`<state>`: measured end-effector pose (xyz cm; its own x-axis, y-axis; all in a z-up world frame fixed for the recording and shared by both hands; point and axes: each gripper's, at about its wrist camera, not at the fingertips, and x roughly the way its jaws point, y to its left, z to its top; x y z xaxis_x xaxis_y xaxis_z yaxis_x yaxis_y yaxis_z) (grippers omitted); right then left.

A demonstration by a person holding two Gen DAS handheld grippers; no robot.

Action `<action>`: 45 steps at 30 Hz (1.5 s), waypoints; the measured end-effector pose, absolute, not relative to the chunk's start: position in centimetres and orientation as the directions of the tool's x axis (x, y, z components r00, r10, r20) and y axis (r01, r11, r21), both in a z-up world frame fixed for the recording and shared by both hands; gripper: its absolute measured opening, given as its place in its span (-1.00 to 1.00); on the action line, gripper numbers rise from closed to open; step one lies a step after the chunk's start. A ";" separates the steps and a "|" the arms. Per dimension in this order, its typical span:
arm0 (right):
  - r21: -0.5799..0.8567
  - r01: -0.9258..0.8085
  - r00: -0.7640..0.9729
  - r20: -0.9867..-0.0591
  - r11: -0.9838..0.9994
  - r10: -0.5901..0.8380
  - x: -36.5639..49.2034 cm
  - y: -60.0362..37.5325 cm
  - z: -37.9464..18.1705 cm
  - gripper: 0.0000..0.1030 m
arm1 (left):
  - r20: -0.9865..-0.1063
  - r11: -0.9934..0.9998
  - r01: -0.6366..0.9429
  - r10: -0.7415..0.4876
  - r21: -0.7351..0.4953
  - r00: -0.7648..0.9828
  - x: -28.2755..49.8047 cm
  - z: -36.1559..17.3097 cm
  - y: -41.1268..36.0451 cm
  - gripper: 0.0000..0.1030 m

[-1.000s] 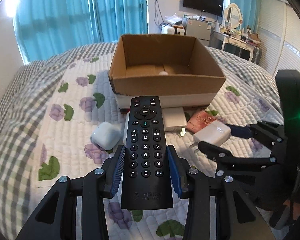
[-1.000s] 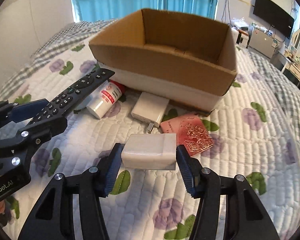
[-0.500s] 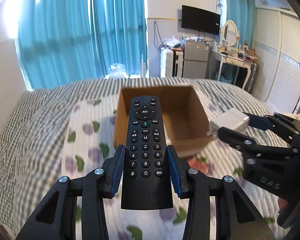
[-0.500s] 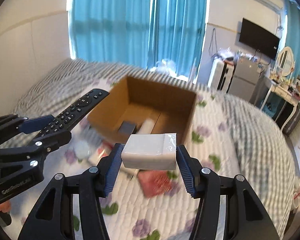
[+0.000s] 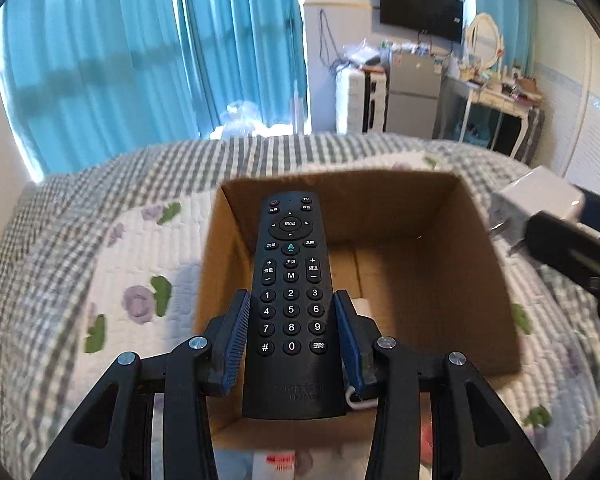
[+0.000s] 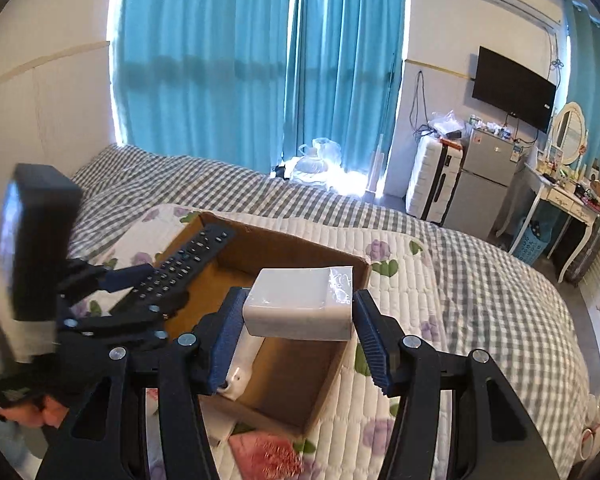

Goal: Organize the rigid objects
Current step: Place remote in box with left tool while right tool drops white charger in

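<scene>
Left tongs (image 5: 291,338): you have them clamped on the black remote (image 5: 291,280), blue pads pressed to both of its long edges at the number keys.
Remote: it lies flat between the pads, button face up, its top end pointing out over the open cardboard box (image 5: 428,264); the right camera shows it slanting over the box's left wall.
Right tongs (image 6: 298,334): you hold a white charger block (image 6: 300,304) pinched between the pads.
Charger: it hangs above the box's open top, toward the right wall; in the left camera its metal prongs stick out past the box's right rim.
Box: it sits on the flowered quilt (image 5: 112,280), flaps open; a white object (image 6: 242,364) lies inside on the bottom, partly hidden by your left pad in the right camera.
Quilt in front of the box: a pink patterned card (image 6: 266,454) lies there, blurred.
Room: blue curtains (image 6: 260,60) hang behind the bed.
</scene>
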<state>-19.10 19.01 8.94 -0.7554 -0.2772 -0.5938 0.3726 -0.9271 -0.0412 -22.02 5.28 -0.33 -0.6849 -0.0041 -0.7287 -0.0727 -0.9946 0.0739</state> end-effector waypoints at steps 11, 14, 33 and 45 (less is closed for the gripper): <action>0.009 0.382 -0.728 -0.613 -0.924 -0.306 -21.3 19.4 5.6 0.06 | -0.721 -0.992 -0.107 0.022 0.073 -0.693 -22.1 -2.1 5.5 0.28; 0.005 0.370 -0.739 -0.604 -0.929 -0.297 -21.0 19.6 6.3 0.06 | -0.712 -0.993 -0.109 0.040 0.051 -0.701 -21.0 -0.9 4.9 0.28; -0.032 0.295 -0.720 -0.664 -0.955 -0.200 -23.8 15.2 3.4 0.34 | -0.678 -0.997 -0.067 0.023 0.039 -0.734 -18.3 0.5 0.8 0.28; -0.031 0.240 -0.755 -0.635 -0.970 -0.166 -16.8 19.1 11.3 0.59 | -0.603 -0.997 -0.067 0.026 0.046 -0.797 -11.4 7.8 1.2 0.79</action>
